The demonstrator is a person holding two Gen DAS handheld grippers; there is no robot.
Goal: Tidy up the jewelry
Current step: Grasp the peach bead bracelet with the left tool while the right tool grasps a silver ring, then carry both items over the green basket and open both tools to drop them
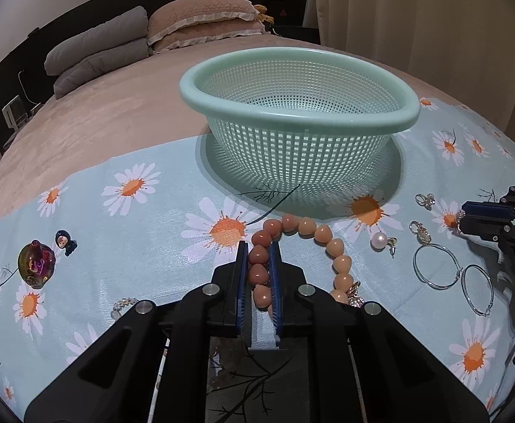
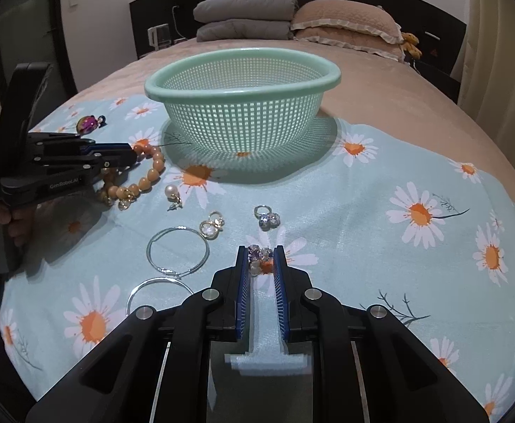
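Observation:
A peach bead bracelet lies on the daisy-print cloth in front of a mint green mesh basket. My left gripper is shut on several of its beads at the loop's left side; the right wrist view shows that grip from the side. My right gripper is shut on a clear and purple crystal jewel just above the cloth. The basket looks empty in both views.
Between the grippers lie two silver hoop earrings, a pearl earring, a gold-rimmed crystal earring and a crystal ring. An iridescent charm and a tiny figure sit far left. Pillows lie behind.

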